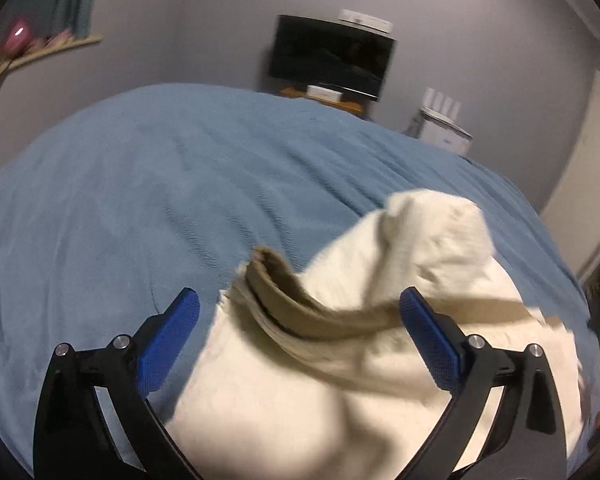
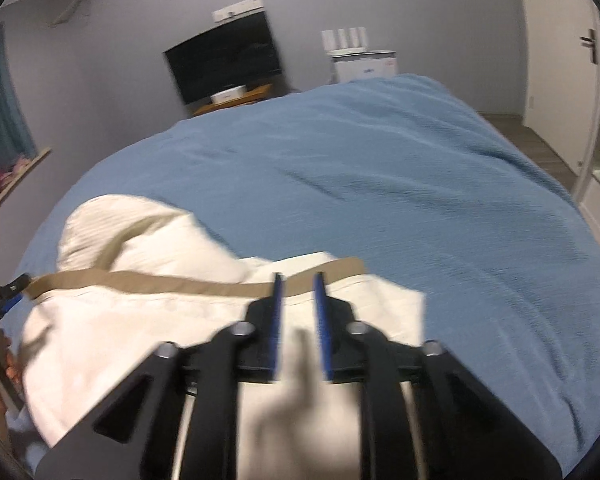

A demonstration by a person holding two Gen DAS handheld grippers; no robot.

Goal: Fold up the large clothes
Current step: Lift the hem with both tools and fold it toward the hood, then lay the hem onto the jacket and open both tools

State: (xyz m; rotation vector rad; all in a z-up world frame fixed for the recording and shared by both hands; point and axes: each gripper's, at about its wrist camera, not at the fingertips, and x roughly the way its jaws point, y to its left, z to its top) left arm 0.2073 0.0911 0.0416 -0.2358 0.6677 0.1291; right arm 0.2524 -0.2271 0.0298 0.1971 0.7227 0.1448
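A cream garment with a tan band along its edge lies bunched on the blue bed cover. My left gripper stands wide open around the band's raised fold, and neither blue pad touches the cloth. In the right wrist view the same garment spreads to the left, its tan band running across. My right gripper hangs over that band near the garment's right end, its jaws a narrow gap apart with no cloth pinched. The left gripper shows at the left edge.
Blue bed cover stretches wide beyond the garment. Past the bed's far end are a dark TV on a low stand and a white box. A door is on the right, a shelf on the left.
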